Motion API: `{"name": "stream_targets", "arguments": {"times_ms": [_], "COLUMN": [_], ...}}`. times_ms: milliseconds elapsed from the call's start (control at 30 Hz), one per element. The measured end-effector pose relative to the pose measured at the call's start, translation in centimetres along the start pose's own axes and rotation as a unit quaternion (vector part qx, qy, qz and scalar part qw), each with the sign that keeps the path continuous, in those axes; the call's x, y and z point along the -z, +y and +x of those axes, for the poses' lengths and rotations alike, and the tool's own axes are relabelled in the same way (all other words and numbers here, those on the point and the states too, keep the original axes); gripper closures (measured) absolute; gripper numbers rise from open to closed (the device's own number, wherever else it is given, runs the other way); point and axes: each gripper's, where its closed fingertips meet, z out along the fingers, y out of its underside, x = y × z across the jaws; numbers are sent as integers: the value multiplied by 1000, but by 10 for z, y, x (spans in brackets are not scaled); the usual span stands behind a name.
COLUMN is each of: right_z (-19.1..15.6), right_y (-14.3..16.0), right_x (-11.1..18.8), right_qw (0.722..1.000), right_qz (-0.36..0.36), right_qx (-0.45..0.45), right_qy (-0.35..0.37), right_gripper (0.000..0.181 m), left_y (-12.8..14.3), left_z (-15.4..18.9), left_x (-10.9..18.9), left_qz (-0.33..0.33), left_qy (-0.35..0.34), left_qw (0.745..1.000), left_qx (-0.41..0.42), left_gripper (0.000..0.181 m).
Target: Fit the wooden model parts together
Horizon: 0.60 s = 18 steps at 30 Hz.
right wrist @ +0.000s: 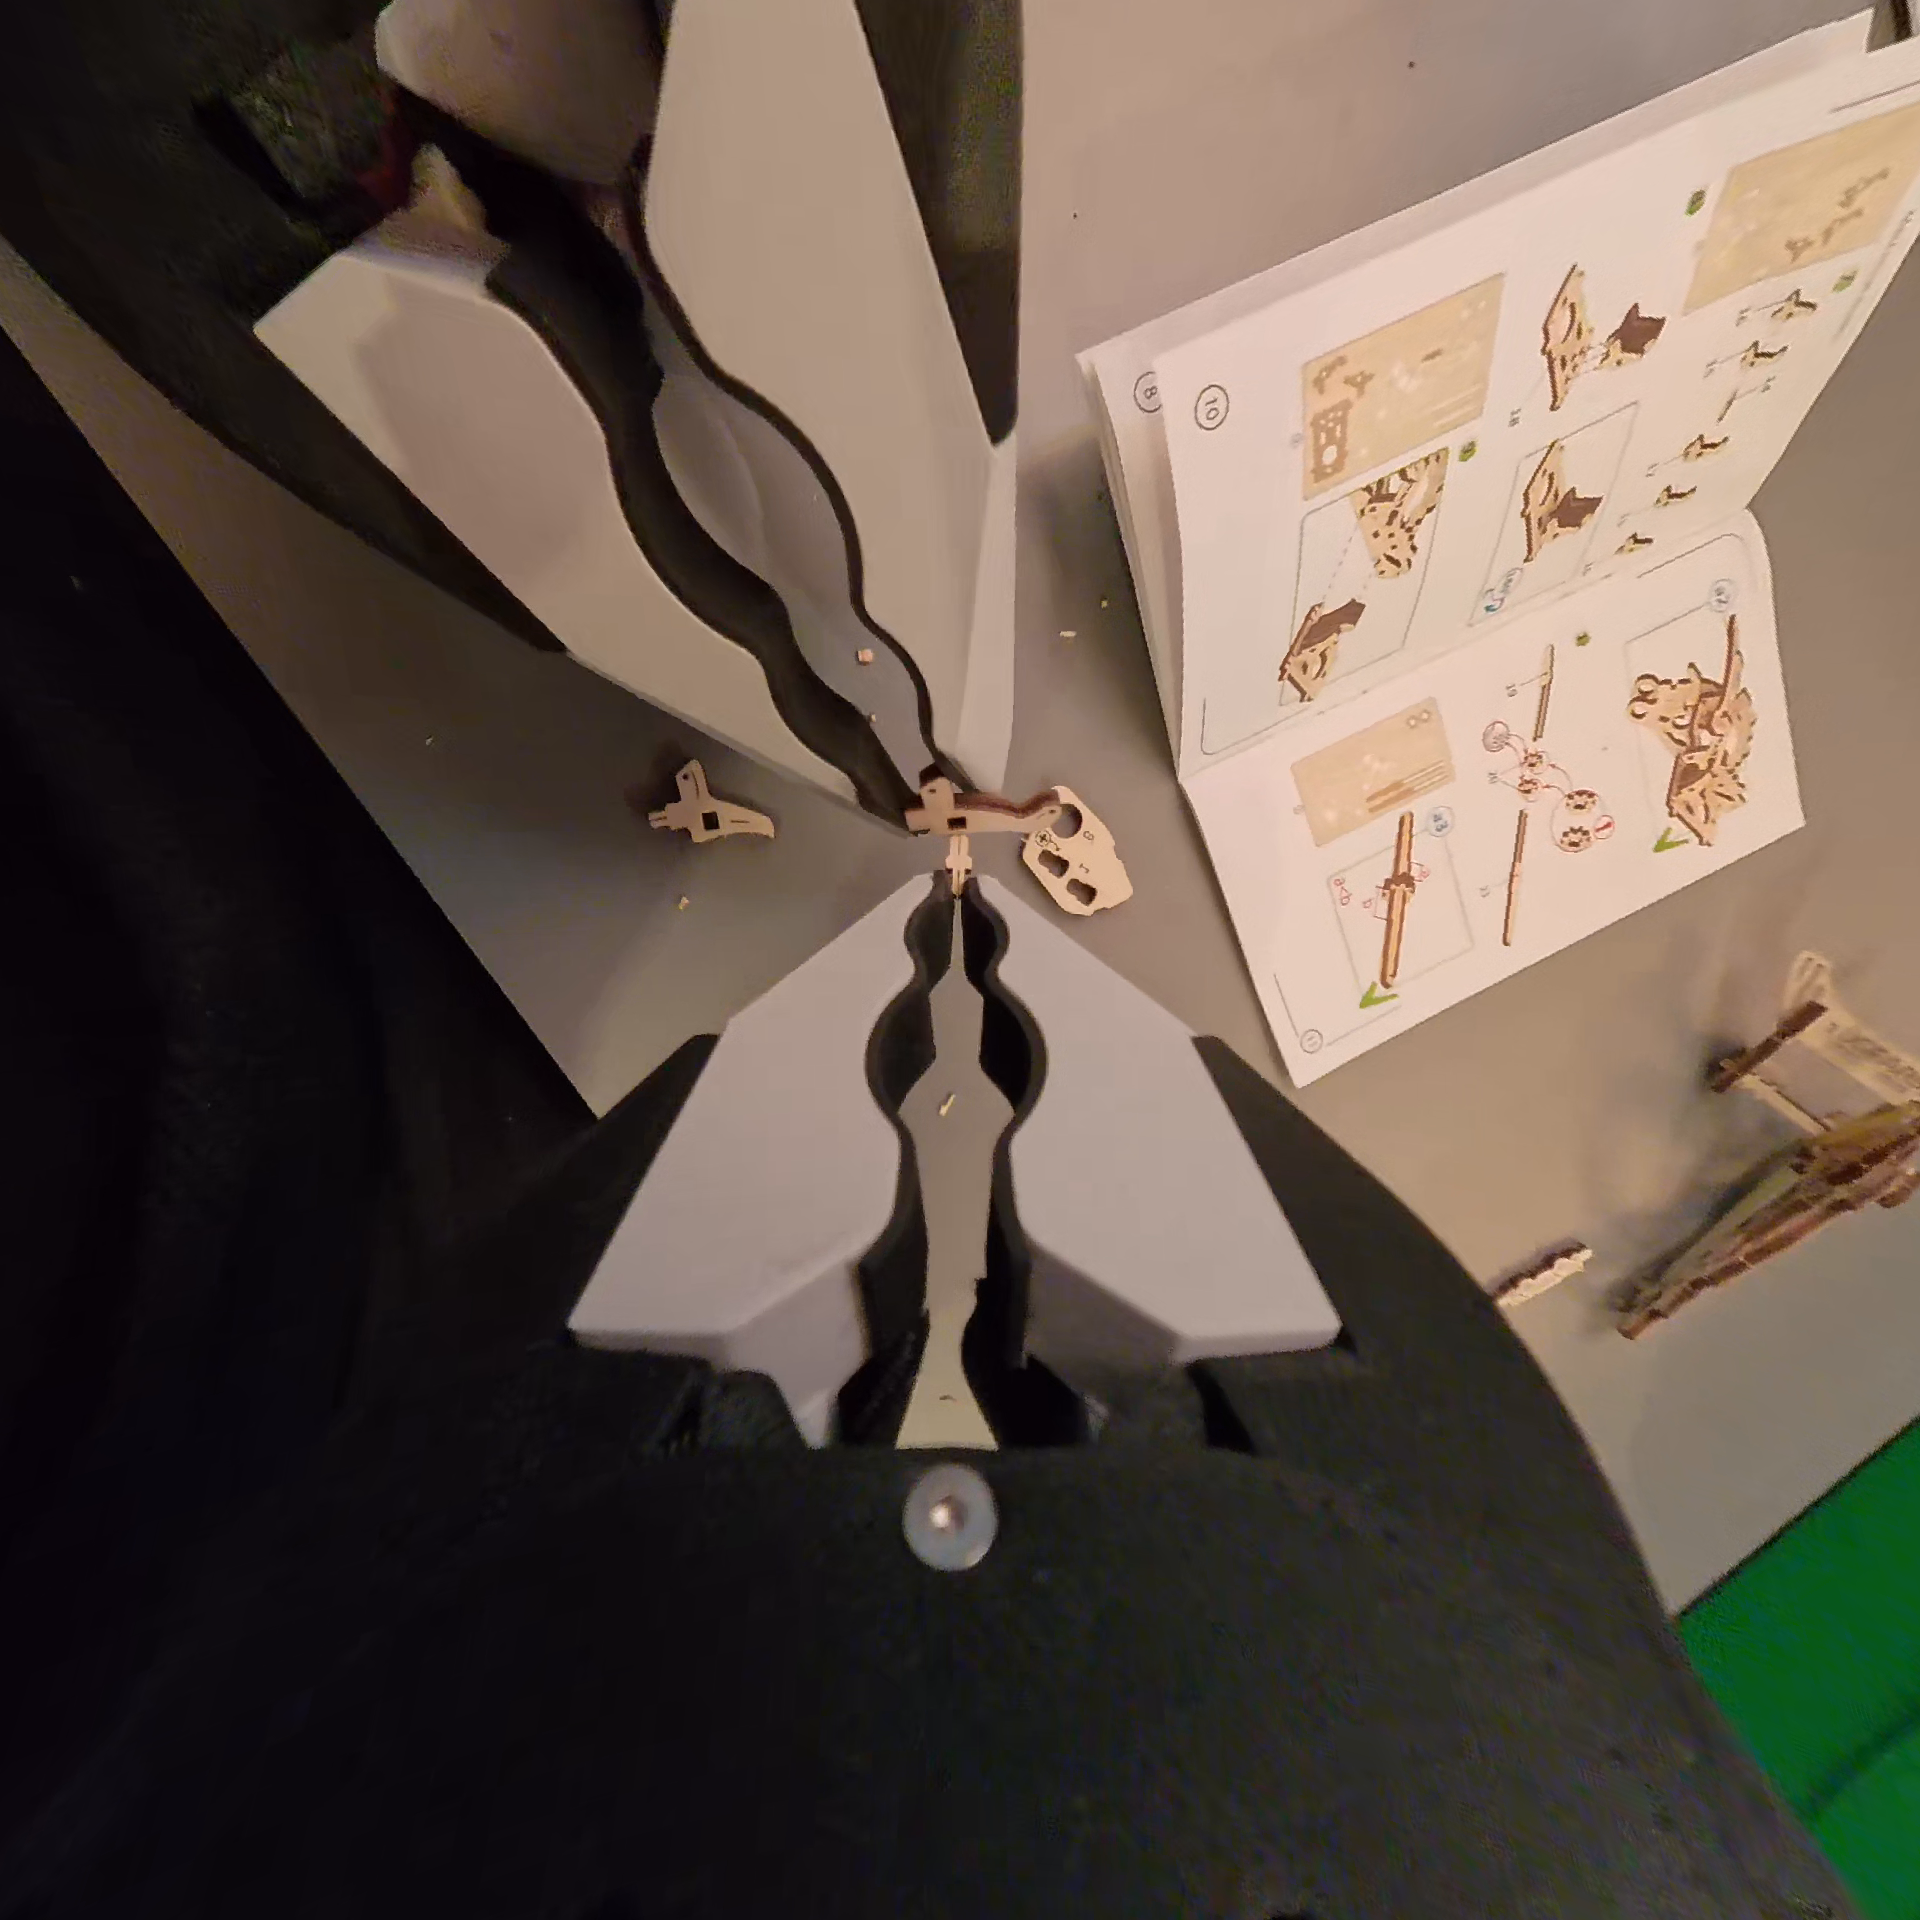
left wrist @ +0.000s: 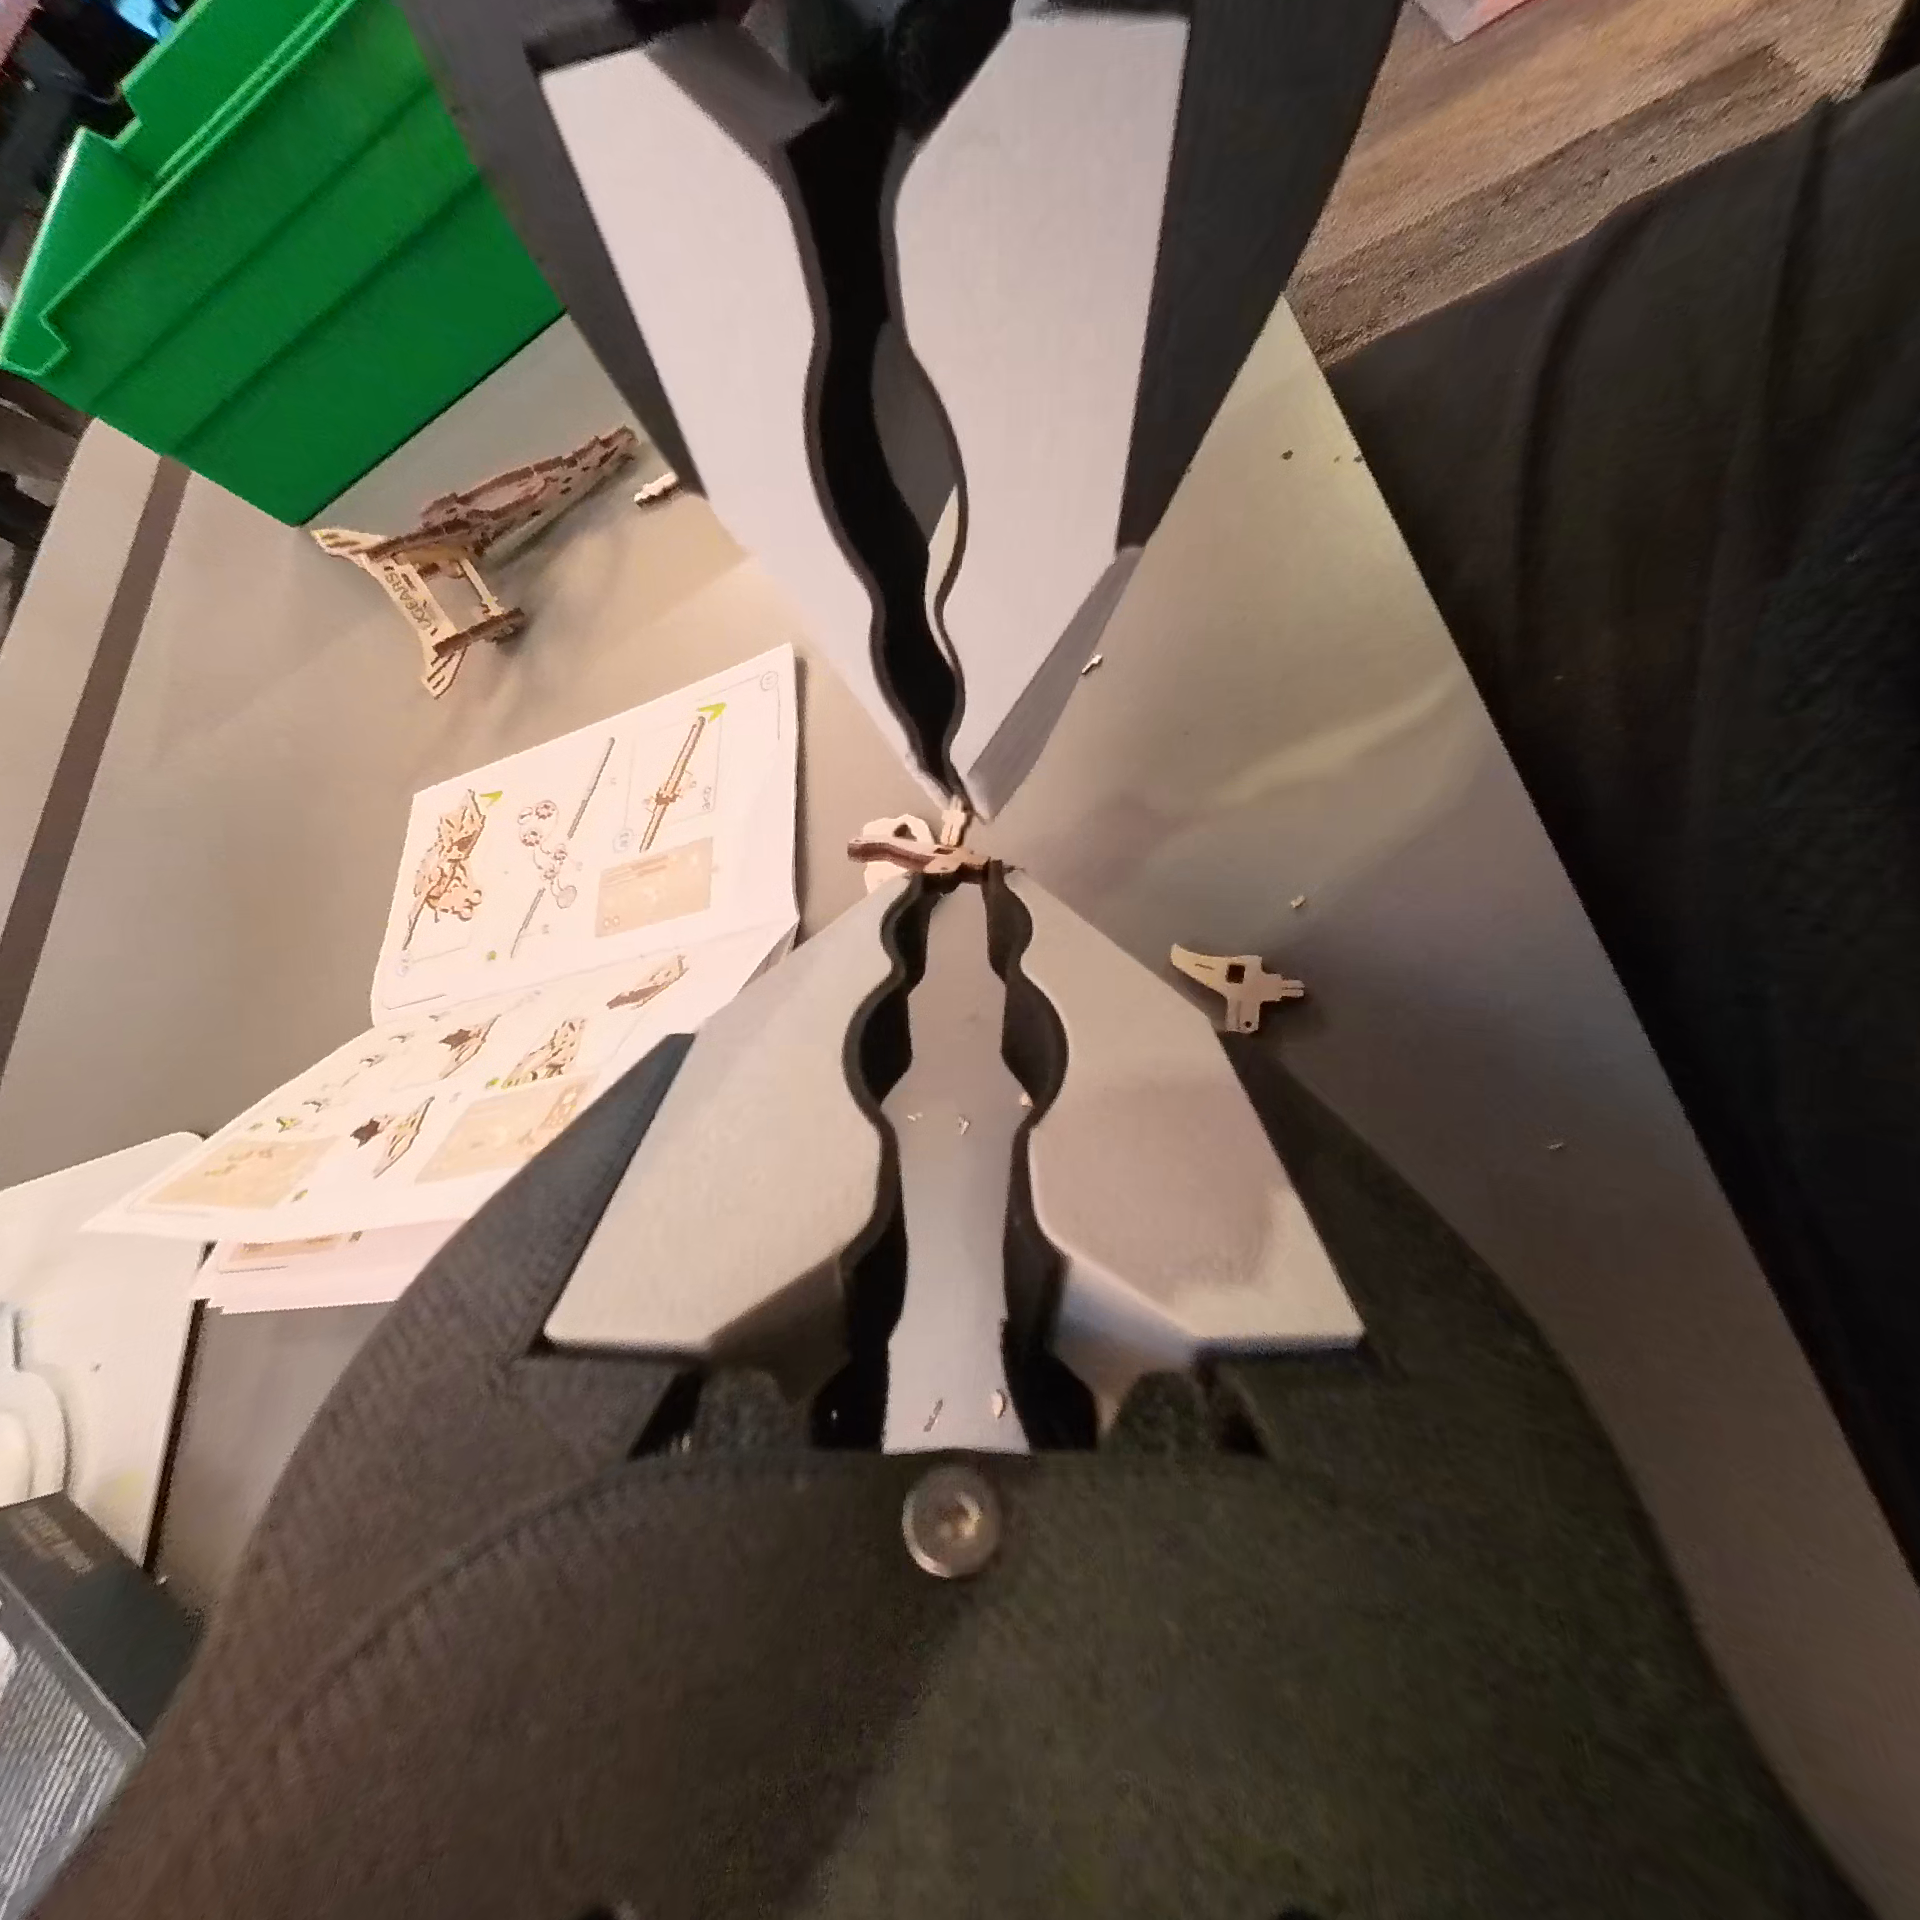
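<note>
My left gripper is shut on a small wooden arm part, light at the gripped end and dark and curved at the other. In the right wrist view the left gripper comes in from the upper left with that part. My right gripper is shut on a tiny cross-shaped wooden peg, whose tip touches the arm part's light end from below. In the left wrist view the right gripper comes down from the top. A flat light plate with holes sits at the arm's far end; whether it is joined I cannot tell.
A loose hooked wooden part lies near the table edge. An open instruction booklet, a part-built wooden model, a small toothed piece and a green bin are on the grey table. Dark clothing borders the table. Both grippers' tips are close together, under 4 cm apart.
</note>
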Motion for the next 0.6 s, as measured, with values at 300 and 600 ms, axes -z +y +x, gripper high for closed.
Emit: {"name": "stream_targets", "arguments": {"times_ms": [300,600], "right_z": [-1,-2], "right_y": [-1,4], "right_x": [-1,-5], "right_qw": [1000,997], "right_qz": [-6,-42], "right_qx": [12,59], "right_qy": [8,17], "right_gripper": [181,181], "left_y": [2,5], "left_z": [2,5], "left_x": [-3,-6], "left_qz": [-9,-25], "left_qy": [-7,-15], "left_qw": [1000,998], "left_qx": [-17,-48], "left_gripper": [173,173]}}
